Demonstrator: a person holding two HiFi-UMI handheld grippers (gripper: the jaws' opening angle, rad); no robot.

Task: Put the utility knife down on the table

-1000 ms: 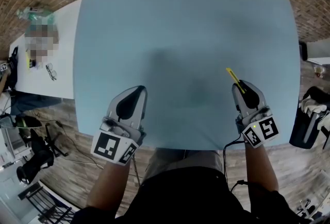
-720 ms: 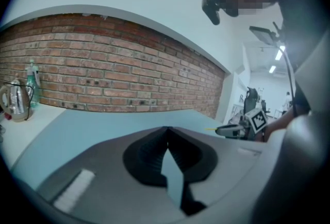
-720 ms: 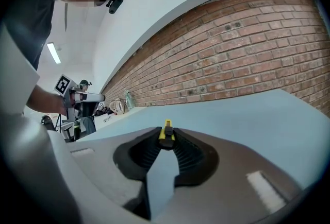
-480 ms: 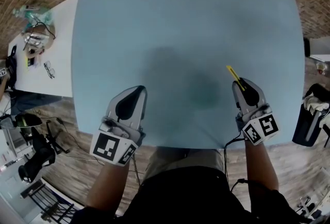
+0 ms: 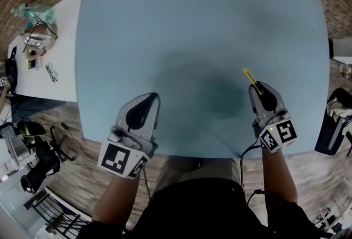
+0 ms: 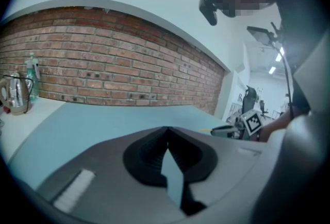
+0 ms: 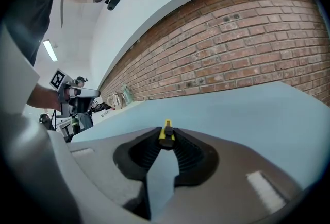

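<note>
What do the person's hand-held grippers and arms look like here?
The left hand-held gripper and right hand-held gripper are grey tapered shells with black ribbed pads. Each carries a cube of black-and-white square markers at its rear. A black cable leaves the right one. Forearms are bare; the top is dark.

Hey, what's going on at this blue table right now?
A person holds a gripper in each hand over a blue table. The right claw is shut on a yellow utility knife, whose end pokes forward past the tips, over the table's near right part. The knife has not yet been laid down. The left claw is shut and empty, near the table's near left edge.
</note>
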